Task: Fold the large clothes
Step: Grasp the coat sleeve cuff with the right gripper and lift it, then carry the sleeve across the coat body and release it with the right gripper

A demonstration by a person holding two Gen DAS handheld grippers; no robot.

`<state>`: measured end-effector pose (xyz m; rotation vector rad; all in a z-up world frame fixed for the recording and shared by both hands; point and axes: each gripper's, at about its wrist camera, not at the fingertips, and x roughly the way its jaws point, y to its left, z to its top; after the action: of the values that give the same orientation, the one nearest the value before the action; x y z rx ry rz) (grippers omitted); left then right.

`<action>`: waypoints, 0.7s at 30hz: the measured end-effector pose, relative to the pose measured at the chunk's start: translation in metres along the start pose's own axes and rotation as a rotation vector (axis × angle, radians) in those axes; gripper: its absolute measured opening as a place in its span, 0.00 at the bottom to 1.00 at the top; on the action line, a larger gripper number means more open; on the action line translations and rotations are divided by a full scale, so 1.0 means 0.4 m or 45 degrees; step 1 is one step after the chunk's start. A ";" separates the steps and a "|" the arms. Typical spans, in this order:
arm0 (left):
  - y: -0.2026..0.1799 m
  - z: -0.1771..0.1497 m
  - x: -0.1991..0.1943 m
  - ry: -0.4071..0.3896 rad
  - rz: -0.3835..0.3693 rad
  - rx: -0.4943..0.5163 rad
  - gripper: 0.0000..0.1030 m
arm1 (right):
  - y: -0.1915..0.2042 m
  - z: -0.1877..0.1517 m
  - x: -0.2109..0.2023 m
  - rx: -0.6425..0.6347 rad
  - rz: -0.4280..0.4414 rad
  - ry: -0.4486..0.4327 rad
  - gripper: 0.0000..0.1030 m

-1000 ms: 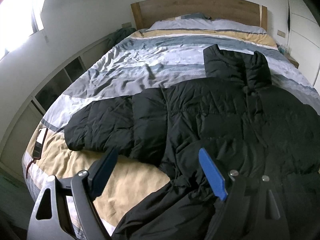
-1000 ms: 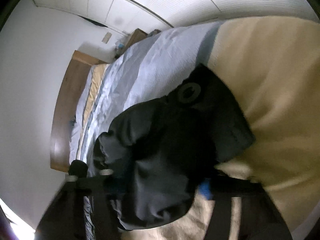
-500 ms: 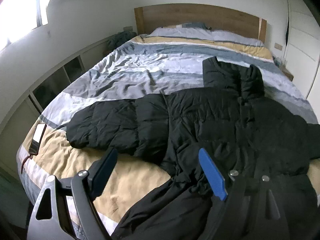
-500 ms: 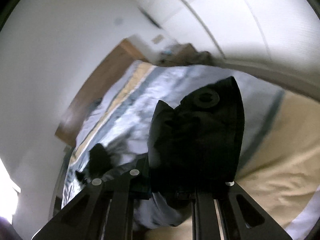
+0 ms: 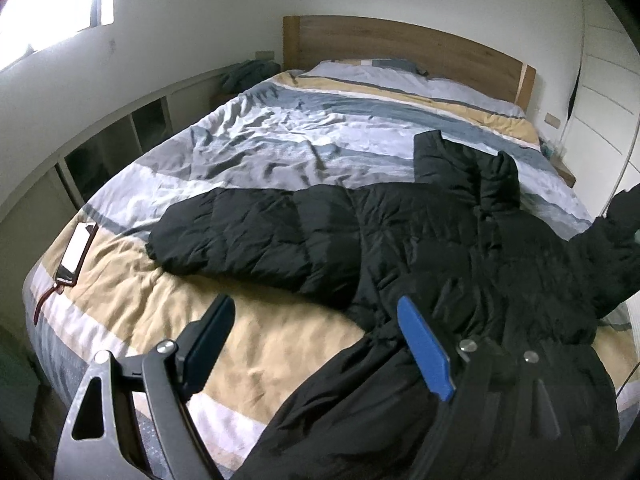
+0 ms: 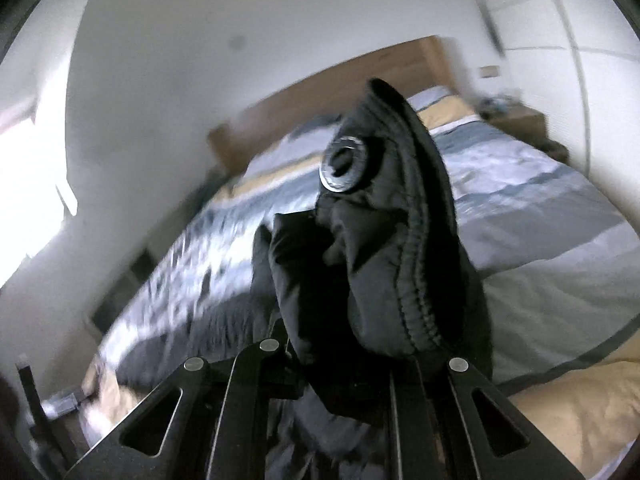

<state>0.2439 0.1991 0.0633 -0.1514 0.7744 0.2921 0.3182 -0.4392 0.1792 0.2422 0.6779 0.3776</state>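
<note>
Your black puffer jacket (image 5: 420, 248) lay spread across the bed (image 5: 280, 152), collar toward the headboard (image 5: 400, 48) in the upper centre of the frame and hem spilling off the near edge at the bottom. Its long axis ran roughly top to bottom, leaning right.

Left tool (image 5: 316, 344): fingers spread wide, holding nothing, poised low over the tan band of the cover, just beside the jacket's lower left edge. The blue finger pad (image 5: 424, 352) overlapped the fabric in view; whether it touched, I could not tell.

Right tool (image 6: 360, 364): pressed together on the right sleeve cuff (image 6: 392, 240), which stood up from the fingers in the right wrist view, a round snap (image 6: 344, 164) showing near its tip. In the left wrist view that sleeve (image 5: 616, 232) rose off the bed at the right edge of the frame.

The other sleeve (image 5: 248, 236) lay flat, stretched toward the left of the frame, well apart from your right tool and nearer your left. A phone (image 5: 76, 248) lay at the bed's left edge.

Judgement: the lifted sleeve likely needs carrying leftward across the body; the flat sleeve falls to your left tool.
</note>
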 end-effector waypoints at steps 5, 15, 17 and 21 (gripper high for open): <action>0.043 -0.024 -0.001 0.022 0.000 -0.035 0.81 | 0.111 -0.108 0.085 -0.195 -0.023 0.172 0.14; 0.061 -0.036 -0.038 0.021 0.014 -0.030 0.81 | 0.182 -0.359 0.196 -0.461 -0.075 0.441 0.21; 0.057 -0.033 -0.054 0.013 0.014 -0.026 0.81 | 0.174 -0.390 0.197 -0.453 -0.061 0.476 0.33; 0.030 -0.027 -0.099 -0.013 0.000 -0.017 0.81 | 0.174 -0.401 0.164 -0.442 0.011 0.511 0.58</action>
<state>0.2062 0.1999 0.0831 -0.1622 0.7628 0.2979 0.2432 -0.3338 0.0447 -0.1669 0.9900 0.5517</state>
